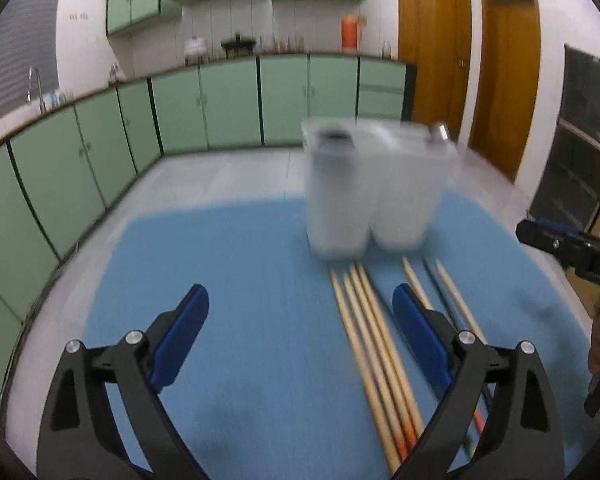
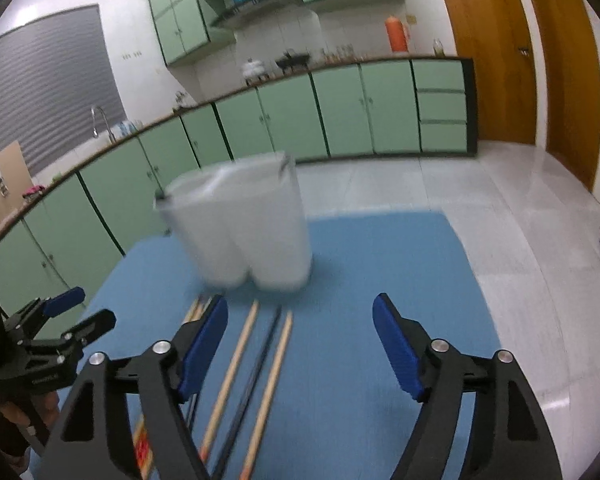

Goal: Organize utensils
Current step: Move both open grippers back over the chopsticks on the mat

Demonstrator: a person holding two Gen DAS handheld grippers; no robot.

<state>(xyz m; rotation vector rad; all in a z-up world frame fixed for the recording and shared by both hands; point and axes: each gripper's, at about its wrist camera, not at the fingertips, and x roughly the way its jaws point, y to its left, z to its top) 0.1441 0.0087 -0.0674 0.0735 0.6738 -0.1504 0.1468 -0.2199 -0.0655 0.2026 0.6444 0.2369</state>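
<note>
Claws, left [image 1: 300,308] and right [image 2: 300,320], gape wide, empty, above slim wooden chopsticks [image 1: 374,344] near a frosted plastic holder [image 1: 376,188].

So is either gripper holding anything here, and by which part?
Nothing is held. The left gripper and right gripper are both open and empty above the chopsticks.

Pale green cabinets [image 1: 228,100] are lining white walls [image 2: 132,12], wooden doors [image 1: 432,44] are standing shut, and light is glaring off the pale tiled floor [image 2: 500,216].
</note>
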